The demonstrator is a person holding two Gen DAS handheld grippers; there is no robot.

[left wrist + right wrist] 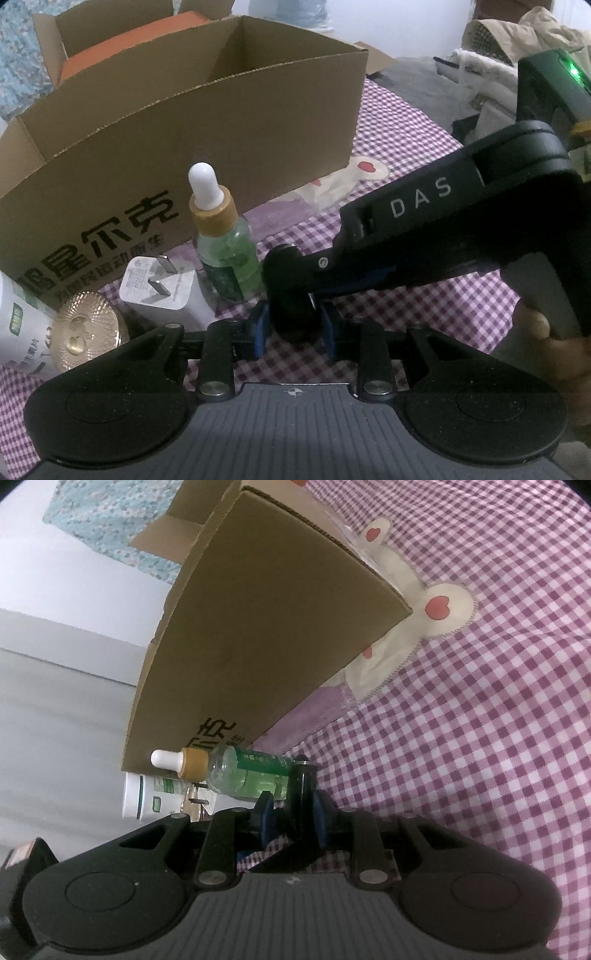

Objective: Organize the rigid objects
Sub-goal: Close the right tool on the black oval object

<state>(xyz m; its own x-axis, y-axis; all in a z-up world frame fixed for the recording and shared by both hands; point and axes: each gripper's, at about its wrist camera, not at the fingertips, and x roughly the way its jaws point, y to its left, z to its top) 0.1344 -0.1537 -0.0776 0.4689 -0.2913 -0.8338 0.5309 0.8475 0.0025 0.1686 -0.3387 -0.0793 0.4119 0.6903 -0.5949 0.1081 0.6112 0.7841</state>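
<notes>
The black cylinder (290,295) stands on the checked cloth (424,295), in front of the cardboard box (184,122) and just beside the dropper bottle (221,243). The left gripper (293,325) and right gripper (293,812) both clamp the cylinder between blue pads.

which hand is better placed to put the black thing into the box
Probably left. The left gripper brackets the black cylinder level, facing the open cardboard box; the right gripper reaches across, rolled sideways, so it would need to turn first.
</notes>
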